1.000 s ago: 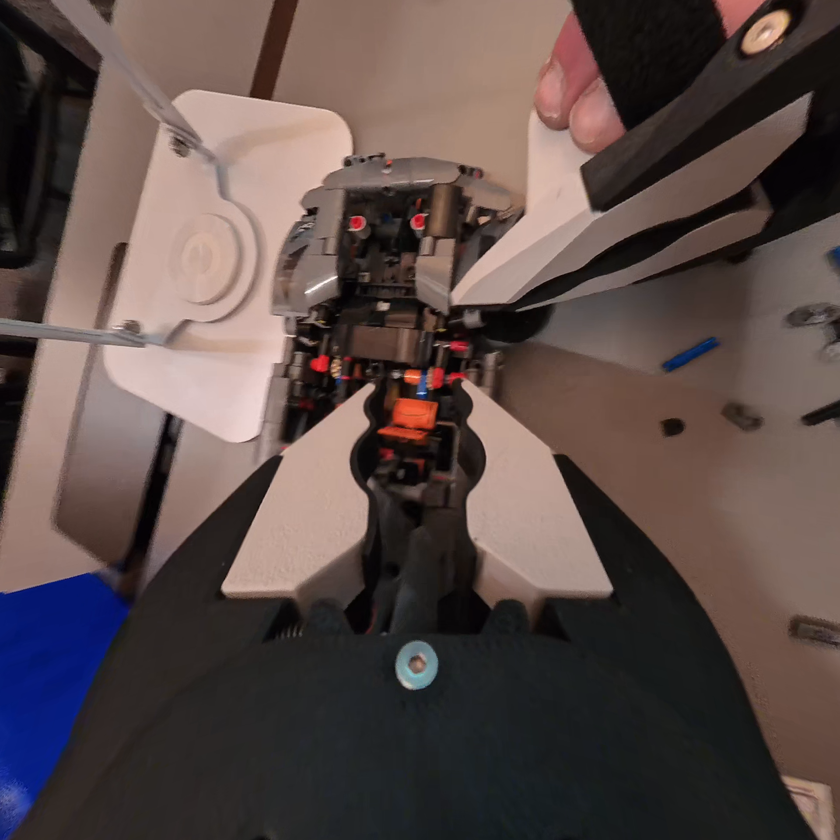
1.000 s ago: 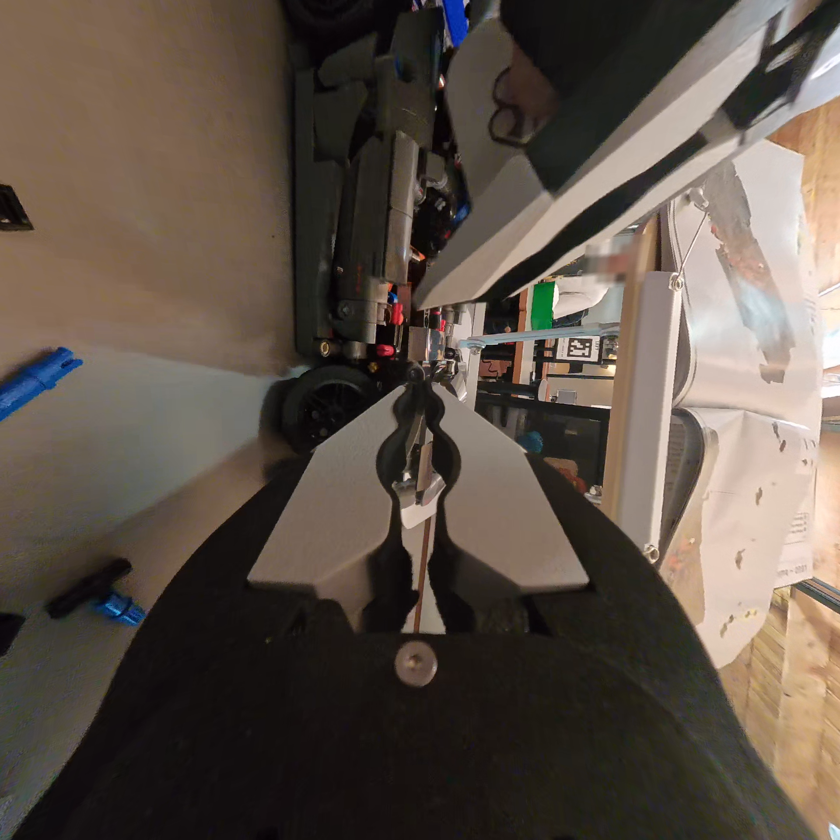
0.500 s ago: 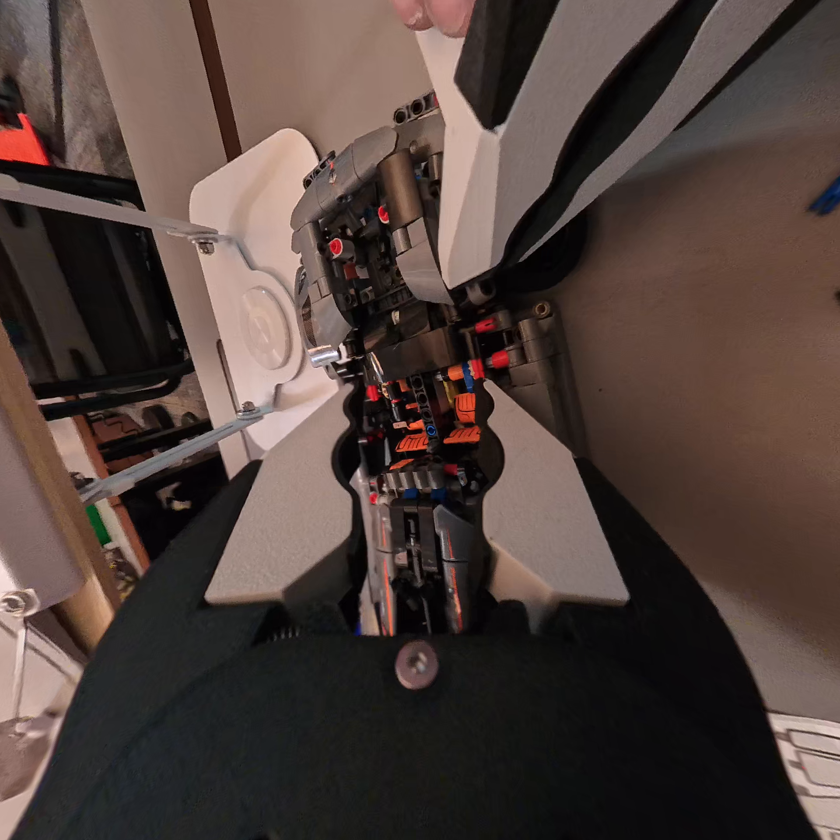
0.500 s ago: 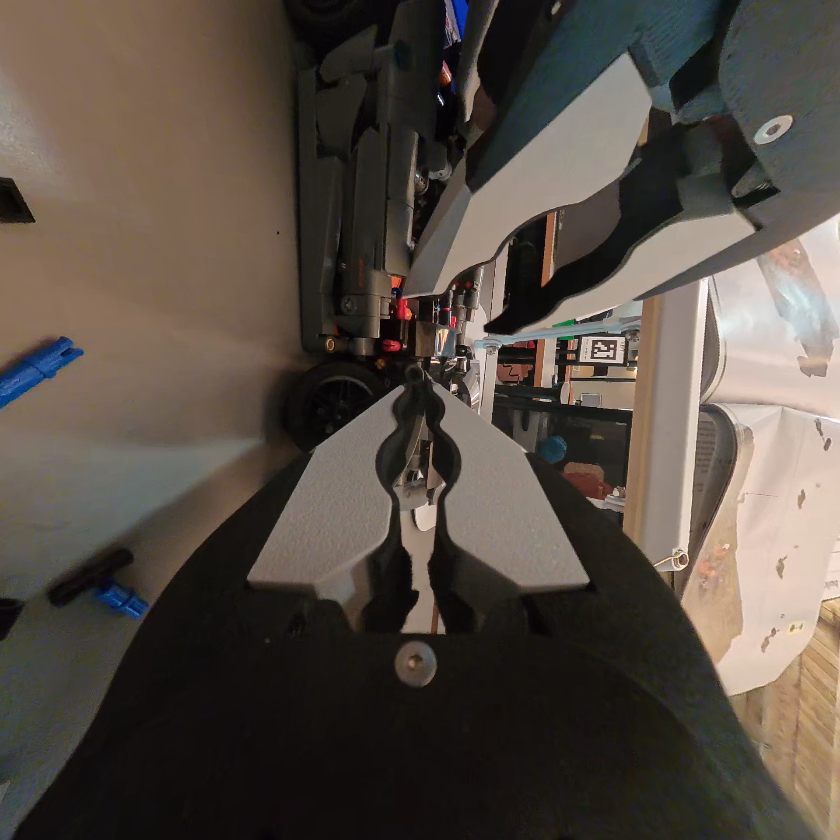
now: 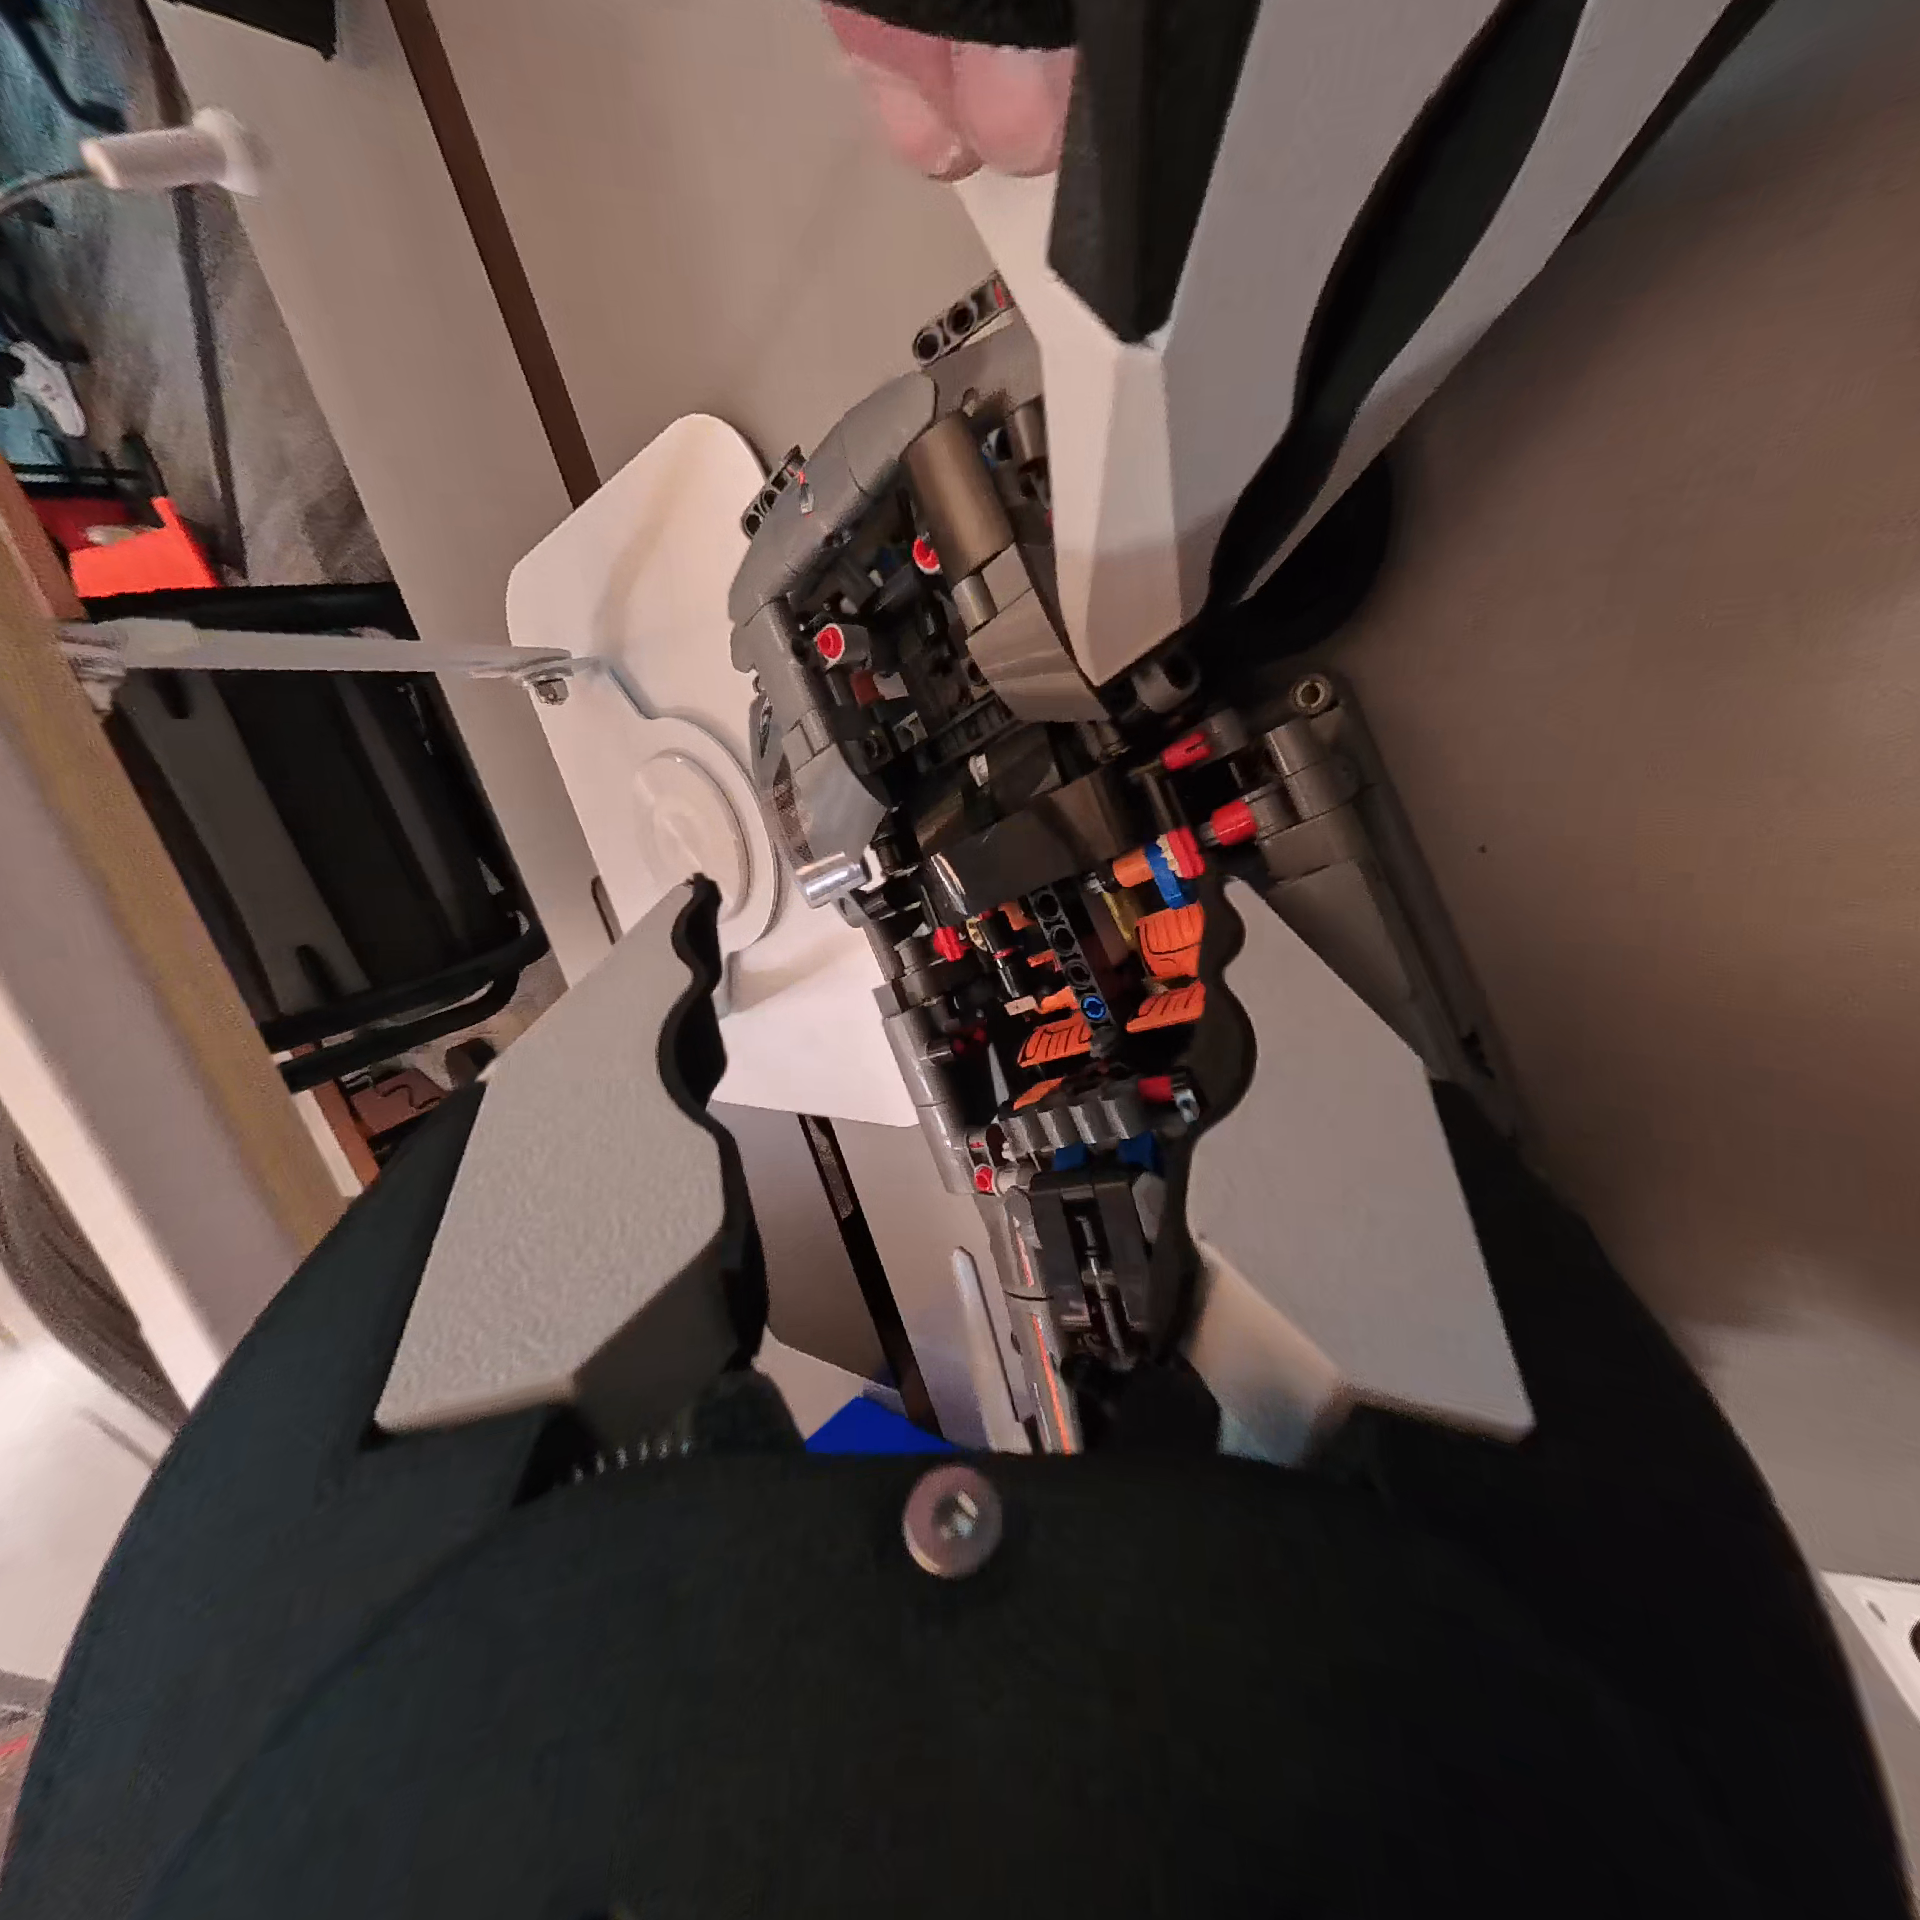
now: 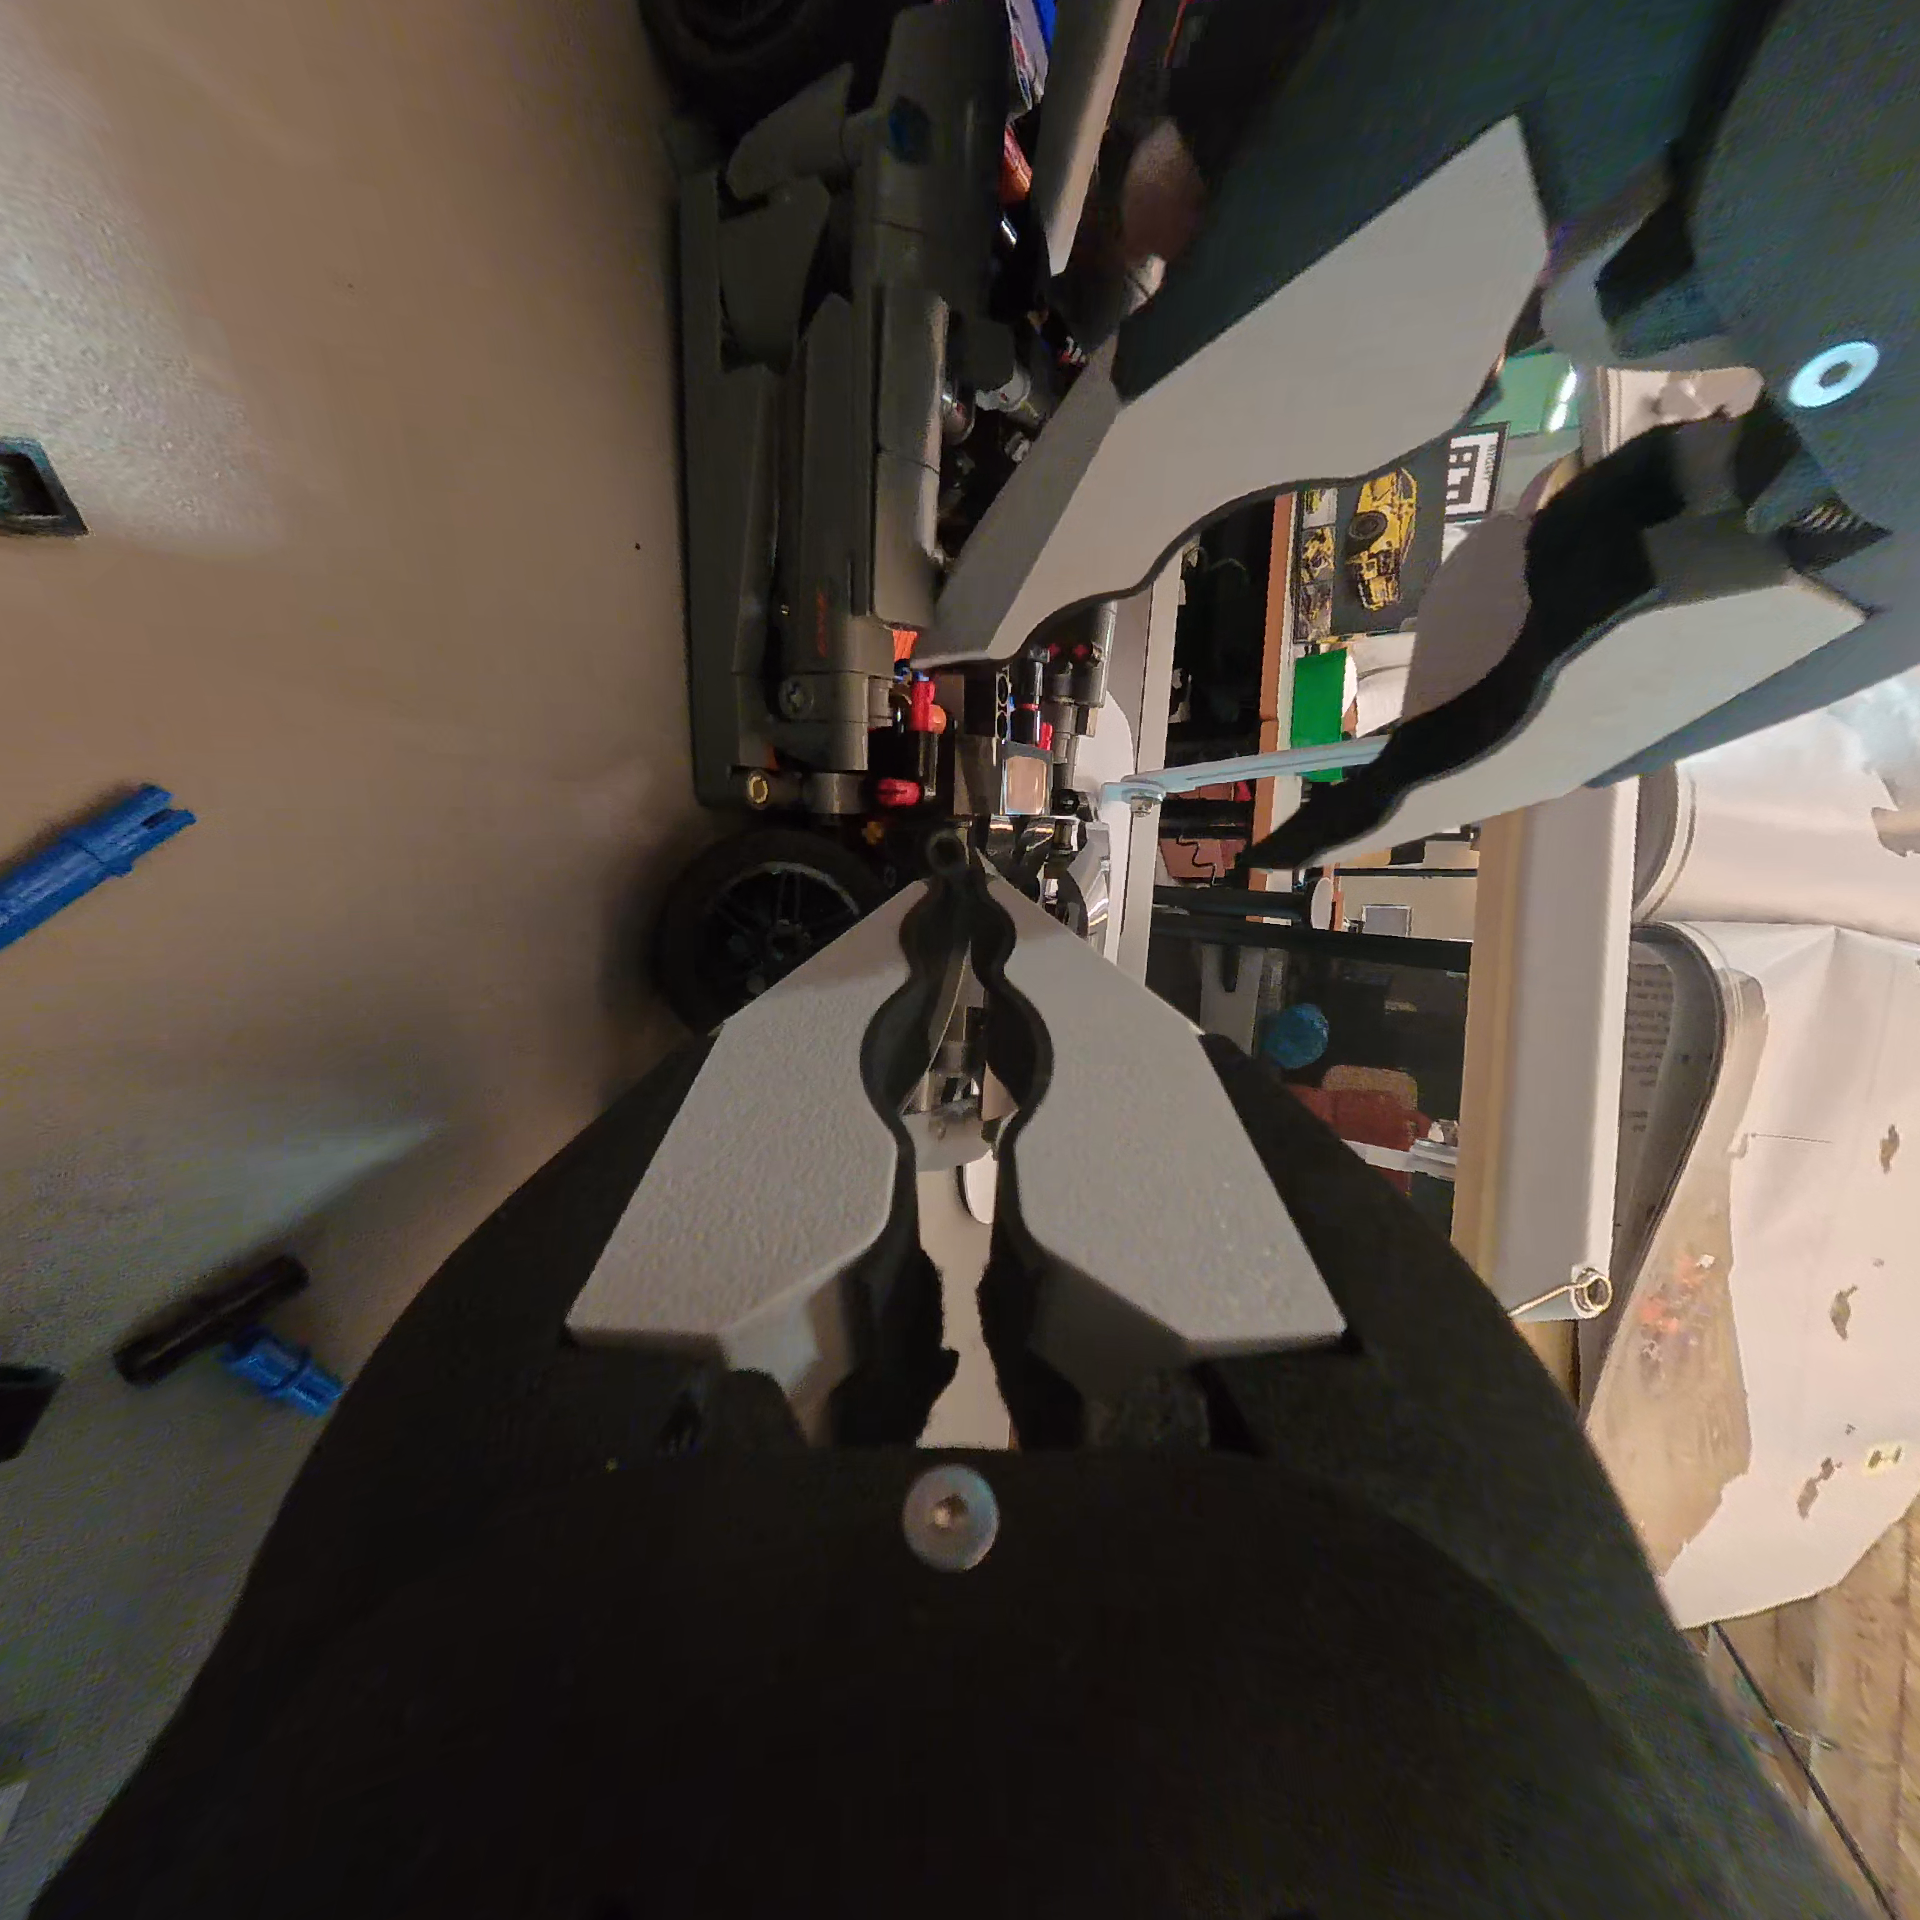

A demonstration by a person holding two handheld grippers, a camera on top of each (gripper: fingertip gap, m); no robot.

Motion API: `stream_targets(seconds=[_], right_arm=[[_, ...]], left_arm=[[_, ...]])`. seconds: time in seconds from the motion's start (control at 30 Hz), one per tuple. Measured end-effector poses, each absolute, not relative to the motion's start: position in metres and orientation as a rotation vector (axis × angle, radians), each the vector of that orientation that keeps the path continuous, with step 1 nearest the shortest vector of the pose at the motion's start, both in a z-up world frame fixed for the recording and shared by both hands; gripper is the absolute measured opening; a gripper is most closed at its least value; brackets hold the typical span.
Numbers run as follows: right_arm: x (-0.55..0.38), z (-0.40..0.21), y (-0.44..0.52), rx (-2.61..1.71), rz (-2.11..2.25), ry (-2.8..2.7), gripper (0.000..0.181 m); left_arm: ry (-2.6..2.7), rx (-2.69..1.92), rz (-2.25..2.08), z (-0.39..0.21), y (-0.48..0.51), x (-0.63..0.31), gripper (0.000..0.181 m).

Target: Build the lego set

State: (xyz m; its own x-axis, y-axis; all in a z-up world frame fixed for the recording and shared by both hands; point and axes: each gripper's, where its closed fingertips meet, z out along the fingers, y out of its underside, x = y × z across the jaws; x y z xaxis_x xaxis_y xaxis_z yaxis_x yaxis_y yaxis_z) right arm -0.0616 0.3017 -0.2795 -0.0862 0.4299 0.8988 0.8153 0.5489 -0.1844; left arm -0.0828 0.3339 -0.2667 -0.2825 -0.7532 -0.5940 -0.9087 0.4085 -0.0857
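1. Grey and black brick-built car model (image 5: 997, 790) with orange and red parts lies on the beige worktop (image 5: 1662, 831); the left tool (image 5: 961, 904) stands open around its body, right finger (image 5: 1340, 1174) touching.
2. Right tool (image 6: 961, 883) is nearly closed, pinching a thin dark piece at the model's end beside a black spoked wheel (image 6: 753, 940); blue pins (image 6: 88, 857) lie apart.

Lego car (image 5: 997, 831) between both hand-held grippers.
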Motion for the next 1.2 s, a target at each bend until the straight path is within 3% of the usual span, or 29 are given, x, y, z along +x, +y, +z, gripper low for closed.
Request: stream_targets(seconds=[0.07, 0.6, 0.73, 1.07, 1.2], right_arm=[[-0.062, -0.28, 0.302, -1.051, -0.446, -1.715, 0.0], [-0.061, -0.279, 0.303, -1.06, -0.44, -1.704, 0.0], [-0.061, -0.278, 0.302, -1.065, -0.434, -1.69, 0.0], [-0.063, -0.28, 0.299, -1.056, -0.447, -1.689, 0.0], [-0.064, -0.28, 0.299, -1.066, -0.441, -1.684, 0.0]], left_arm=[[2.118, -1.432, 0.35, -0.264, 0.335, -0.084, 0.096], [1.948, -1.327, 0.366, -0.26, 0.334, -0.081, 0.09], [1.89, -1.322, 0.303, -0.258, 0.329, -0.08, 0.078], [1.885, -1.296, 0.285, -0.267, 0.326, -0.074, 0.07], [1.93, -1.245, 0.295, -0.271, 0.32, -0.075, 0.055]])
